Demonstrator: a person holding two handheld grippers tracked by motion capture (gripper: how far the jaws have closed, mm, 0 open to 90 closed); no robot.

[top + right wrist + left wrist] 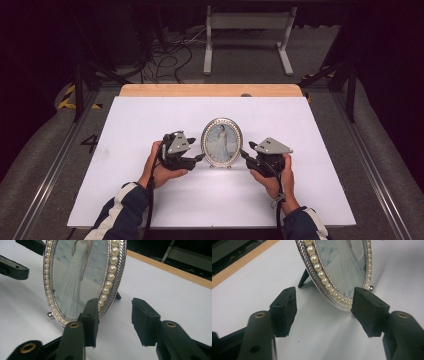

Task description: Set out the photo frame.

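Oval pearl-rimmed silver frame [222, 141] stands upright on matte white counter [150, 195]; L gripper [200, 158] & R gripper [243, 153] flank it, jaws apart, gripping nothing.

Oval pearl-rimmed frame [342, 270] upright, gripper [324, 312] agape

An oval picture frame [222, 142] stands upright near the middle of the white table [150, 120], leaning slightly back on a dark easel leg behind it. Its silver rim has a rope-like edge and a ring of pearl beads inside it. Behind the glass is a photo of a figure in a long white gown. Small ball feet at the frame's base rest on the table.
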